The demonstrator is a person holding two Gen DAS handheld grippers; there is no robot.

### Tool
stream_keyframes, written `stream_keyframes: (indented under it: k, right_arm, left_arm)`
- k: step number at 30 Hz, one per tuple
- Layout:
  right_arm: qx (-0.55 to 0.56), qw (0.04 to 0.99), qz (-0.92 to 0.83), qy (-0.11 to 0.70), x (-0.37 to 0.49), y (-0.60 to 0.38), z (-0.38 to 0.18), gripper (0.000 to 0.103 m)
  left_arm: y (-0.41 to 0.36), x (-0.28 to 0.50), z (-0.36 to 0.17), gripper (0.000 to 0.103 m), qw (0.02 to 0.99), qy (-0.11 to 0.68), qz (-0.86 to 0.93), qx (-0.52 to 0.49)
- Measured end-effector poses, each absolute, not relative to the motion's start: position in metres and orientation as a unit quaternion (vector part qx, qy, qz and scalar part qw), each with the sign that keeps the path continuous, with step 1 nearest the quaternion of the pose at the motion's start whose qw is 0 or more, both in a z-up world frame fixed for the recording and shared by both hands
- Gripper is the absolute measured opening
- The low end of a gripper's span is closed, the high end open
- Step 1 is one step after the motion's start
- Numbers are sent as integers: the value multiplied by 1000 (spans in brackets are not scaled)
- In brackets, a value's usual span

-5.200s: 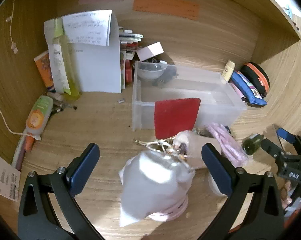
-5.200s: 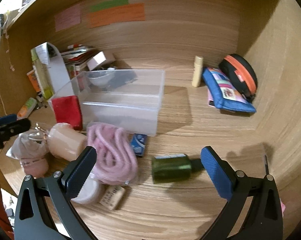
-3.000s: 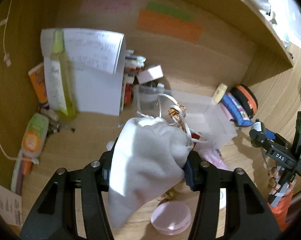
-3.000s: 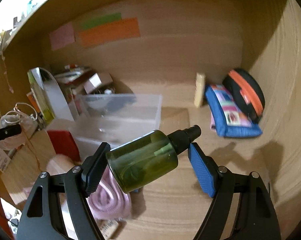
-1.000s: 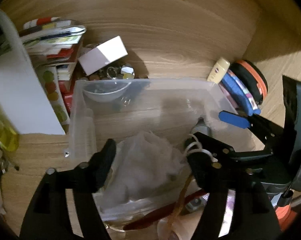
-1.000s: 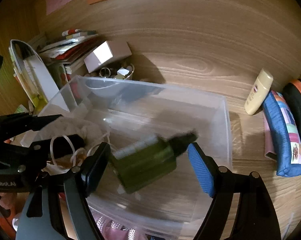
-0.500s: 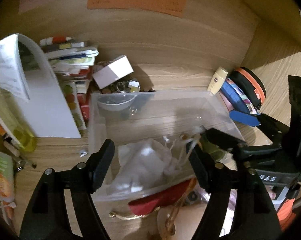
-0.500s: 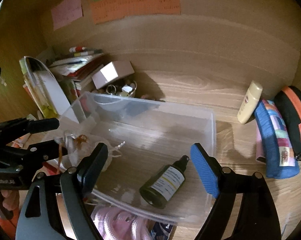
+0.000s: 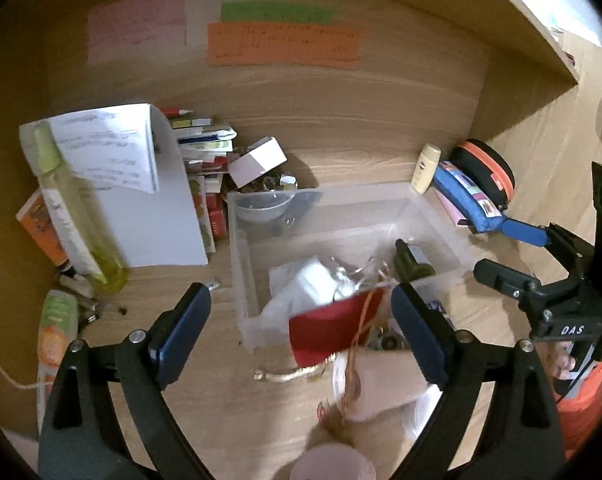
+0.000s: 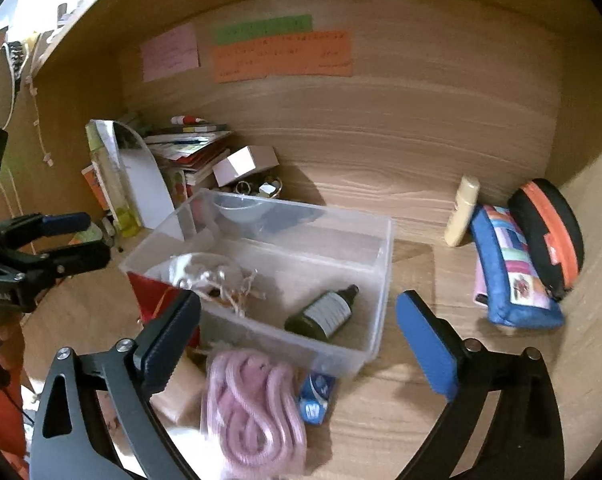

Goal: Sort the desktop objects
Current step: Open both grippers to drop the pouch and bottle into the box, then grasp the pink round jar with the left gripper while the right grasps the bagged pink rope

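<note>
Left gripper [image 9: 297, 322]: jaws spread, empty
Right gripper [image 10: 297, 340]: jaws spread, empty
Clear plastic bin [image 10: 383, 240]: holds dark green glass bottle [image 10: 321, 314], seemingly white cloth pouch [image 9: 305, 284]

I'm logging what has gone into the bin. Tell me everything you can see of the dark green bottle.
The dark green bottle is small, glossy and translucent-looking, with a black narrow cap and a pale label whose print is unreadable. It lies on its side on the floor of the clear plastic bin, cap pointing toward the back right, near the bin's front right corner. Neither claw touches it; the white drawstring pouch lies apart, to its left.
</note>
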State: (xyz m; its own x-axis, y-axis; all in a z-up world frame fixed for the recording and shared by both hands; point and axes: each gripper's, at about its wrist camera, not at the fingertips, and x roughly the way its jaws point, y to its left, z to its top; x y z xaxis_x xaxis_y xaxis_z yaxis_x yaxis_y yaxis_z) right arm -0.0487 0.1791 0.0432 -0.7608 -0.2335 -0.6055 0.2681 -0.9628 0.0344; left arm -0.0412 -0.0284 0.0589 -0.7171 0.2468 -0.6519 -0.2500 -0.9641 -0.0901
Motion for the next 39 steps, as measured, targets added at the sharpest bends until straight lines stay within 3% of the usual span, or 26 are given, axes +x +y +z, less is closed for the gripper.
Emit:
stream_keyframes:
  k: [16, 31, 39]
  right_arm:
    - [353, 133, -926, 23, -14, 194, 15, 98]
    - [449, 174, -876, 13, -35, 175, -43, 98]
    - [477, 187, -858, 24, -53, 167, -56, 96]
  left_arm:
    - [-38, 26, 12, 94, 126, -22, 904, -407]
    - [-32, 34, -49, 94, 137, -103, 860, -480]
    - [-28, 38, -56, 91, 104, -79, 876, -465]
